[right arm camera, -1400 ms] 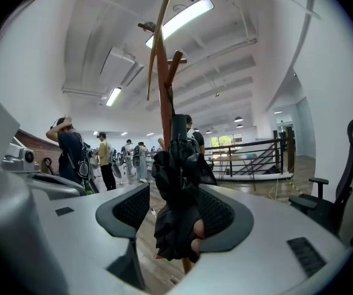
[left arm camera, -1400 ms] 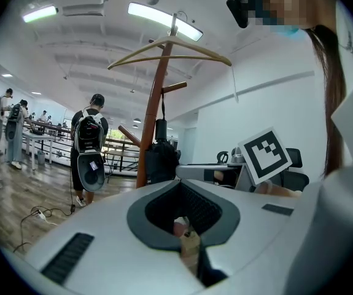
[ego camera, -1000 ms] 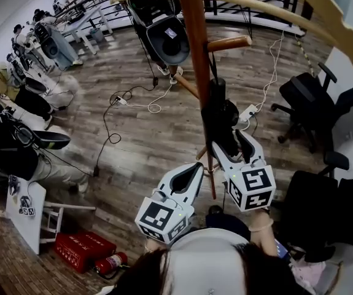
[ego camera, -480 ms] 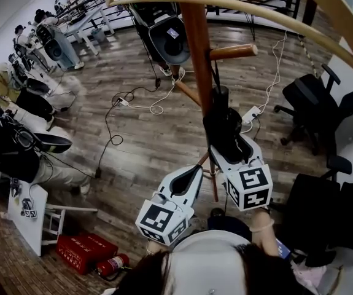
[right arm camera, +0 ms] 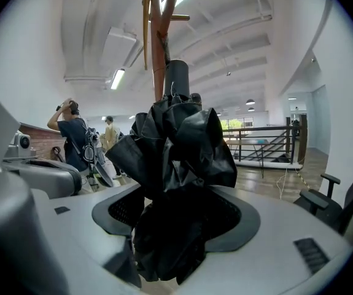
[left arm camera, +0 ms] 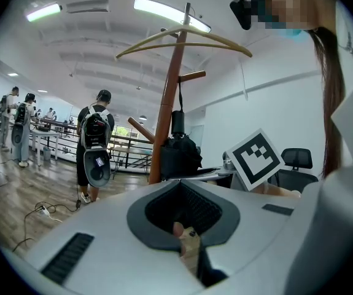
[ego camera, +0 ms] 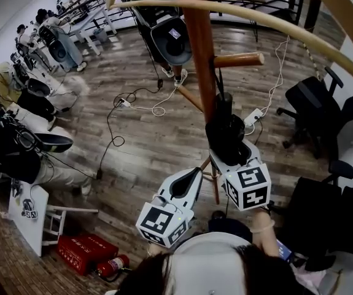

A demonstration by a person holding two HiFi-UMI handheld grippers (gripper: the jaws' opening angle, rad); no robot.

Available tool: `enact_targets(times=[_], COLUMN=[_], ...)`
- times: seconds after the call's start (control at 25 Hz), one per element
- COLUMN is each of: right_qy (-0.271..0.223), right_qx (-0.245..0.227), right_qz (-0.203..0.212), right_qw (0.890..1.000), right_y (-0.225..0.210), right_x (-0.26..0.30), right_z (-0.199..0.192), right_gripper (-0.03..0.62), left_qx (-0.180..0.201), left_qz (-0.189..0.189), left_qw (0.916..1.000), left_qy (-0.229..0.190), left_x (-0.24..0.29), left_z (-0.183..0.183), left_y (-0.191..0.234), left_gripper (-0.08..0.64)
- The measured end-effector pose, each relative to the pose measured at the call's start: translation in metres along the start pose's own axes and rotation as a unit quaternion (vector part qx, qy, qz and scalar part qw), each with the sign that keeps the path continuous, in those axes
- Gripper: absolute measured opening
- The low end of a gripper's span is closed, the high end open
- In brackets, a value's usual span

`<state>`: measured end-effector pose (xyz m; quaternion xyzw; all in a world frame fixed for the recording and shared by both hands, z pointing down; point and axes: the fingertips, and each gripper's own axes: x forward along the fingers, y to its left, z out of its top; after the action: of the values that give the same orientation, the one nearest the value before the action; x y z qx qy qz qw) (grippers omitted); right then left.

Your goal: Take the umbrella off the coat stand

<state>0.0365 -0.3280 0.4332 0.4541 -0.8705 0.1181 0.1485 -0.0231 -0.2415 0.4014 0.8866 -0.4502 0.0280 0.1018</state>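
One black folded umbrella (ego camera: 224,131) hangs by its strap from a side peg (ego camera: 240,59) of the coat stand (ego camera: 199,48), centre right of the head view. The right tool (ego camera: 231,151) has just been opening its jaws, which stand spread around the bundled canopy, not clamped. It should close on the firm core, then lift until the strap clears the peg's tip. The left tool (ego camera: 194,172), lower centre, is clenched and empty.
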Motion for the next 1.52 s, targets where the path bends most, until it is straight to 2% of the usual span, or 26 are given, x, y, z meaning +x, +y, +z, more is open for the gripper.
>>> enact_targets(times=[0.36, 1.2, 1.52], right_qy=[-0.001, -0.023, -0.043], right_qx=[-0.012, -0.02, -0.022], right_qz=[-0.034, -0.056, -0.062], right_qw=[0.999, 0.998, 0.997], right_y=[-0.011, -0.016, -0.006], right_x=[0.007, -0.011, -0.024], right_z=[-0.005, -0.004, 0.003], right_gripper=[0.295, 0.267, 0.264], left_qx=[0.001, 0.007, 0.011], left_qz=[0.006, 0.015, 0.01], left_qw=[1.0, 0.9998, 0.9997], left_qy=[0.004, -0.01, -0.021], left_x=[0.003, -0.006, -0.02], left_z=[-0.005, 0.004, 0.007], left_y=[0.002, -0.009, -0.015], left_gripper=[0.009, 0.009, 0.009])
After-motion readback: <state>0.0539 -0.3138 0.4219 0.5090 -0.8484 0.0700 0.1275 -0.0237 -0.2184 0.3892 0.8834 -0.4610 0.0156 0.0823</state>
